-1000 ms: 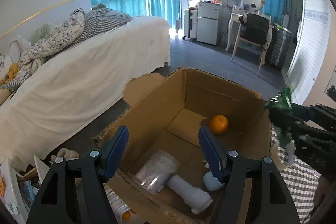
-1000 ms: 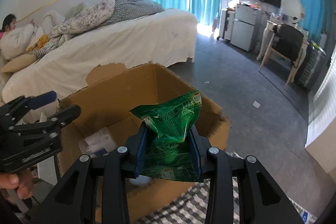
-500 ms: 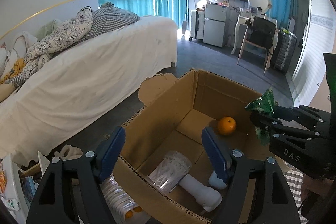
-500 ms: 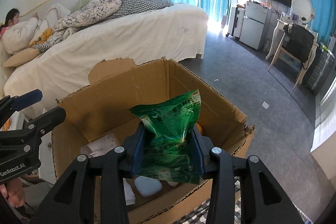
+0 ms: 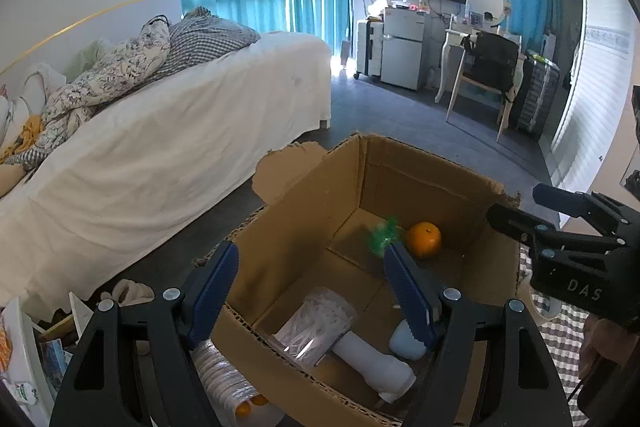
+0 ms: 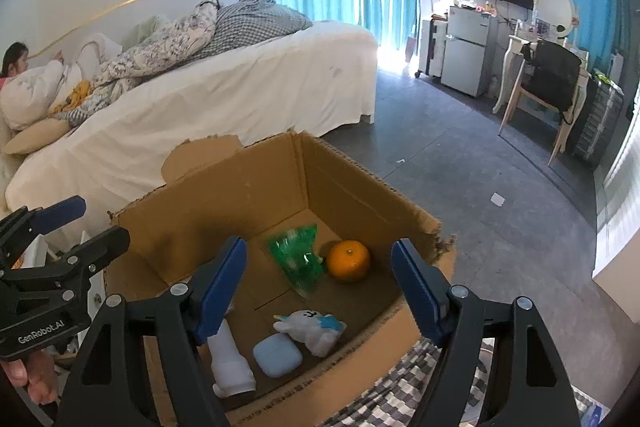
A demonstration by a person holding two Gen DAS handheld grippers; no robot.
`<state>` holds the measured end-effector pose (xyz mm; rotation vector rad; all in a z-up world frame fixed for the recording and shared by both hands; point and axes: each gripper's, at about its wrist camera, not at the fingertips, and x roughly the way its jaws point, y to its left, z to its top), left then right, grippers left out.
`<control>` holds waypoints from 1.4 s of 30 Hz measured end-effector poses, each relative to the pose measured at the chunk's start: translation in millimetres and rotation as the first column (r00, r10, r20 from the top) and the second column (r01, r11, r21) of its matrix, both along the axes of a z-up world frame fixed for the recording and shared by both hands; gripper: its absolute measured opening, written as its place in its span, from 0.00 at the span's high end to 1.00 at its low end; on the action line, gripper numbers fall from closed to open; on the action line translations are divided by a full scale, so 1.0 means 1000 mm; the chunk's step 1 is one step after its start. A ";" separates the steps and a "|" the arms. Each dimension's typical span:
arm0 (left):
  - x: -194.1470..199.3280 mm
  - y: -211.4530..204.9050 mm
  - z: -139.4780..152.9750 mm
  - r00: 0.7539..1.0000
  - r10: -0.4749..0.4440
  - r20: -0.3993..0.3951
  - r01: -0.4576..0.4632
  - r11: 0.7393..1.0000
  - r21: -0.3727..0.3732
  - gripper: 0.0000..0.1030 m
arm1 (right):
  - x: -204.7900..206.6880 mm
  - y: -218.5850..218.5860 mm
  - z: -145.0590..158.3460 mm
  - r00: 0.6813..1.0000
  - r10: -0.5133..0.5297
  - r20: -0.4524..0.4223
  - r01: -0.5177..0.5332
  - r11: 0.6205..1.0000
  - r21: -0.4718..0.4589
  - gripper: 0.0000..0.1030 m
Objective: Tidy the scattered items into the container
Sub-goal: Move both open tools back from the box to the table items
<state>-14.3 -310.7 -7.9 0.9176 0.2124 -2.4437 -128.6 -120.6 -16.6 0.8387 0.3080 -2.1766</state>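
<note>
Released since half a second ago, the green snack packet [image 6: 298,259] no longer sits between the right gripper's [image 6: 318,285] fingers; it appears blurred at the centre of the right wrist frame, inside the cardboard box [image 6: 360,187], just beside the orange [image 6: 349,260]. Right jaws now stand wide apart, holding nothing. Lower in that frame lie a white plush toy [image 6: 310,329], a pale blue case [image 6: 277,354] and a white bottle [image 6: 230,363]. At the bottom of the left wrist frame, the left gripper [image 5: 310,291] is spread wide and empty over the box's near wall.
</note>
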 end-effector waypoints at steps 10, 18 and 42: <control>-0.014 0.036 0.003 0.997 -0.074 -0.019 0.074 0.997 0.004 0.10 | -0.008 0.069 0.014 0.991 -0.134 -0.028 0.134 0.991 -0.014 0.20; -0.035 0.084 0.007 0.986 -0.166 -0.027 0.166 0.986 -0.005 0.00 | -0.009 0.146 0.020 0.960 -0.278 -0.040 0.278 0.960 -0.010 0.11; -0.076 0.250 0.002 0.851 -0.524 -0.016 0.524 0.852 -0.020 0.00 | 0.037 0.360 0.022 0.752 -0.658 -0.046 0.658 0.753 0.000 0.02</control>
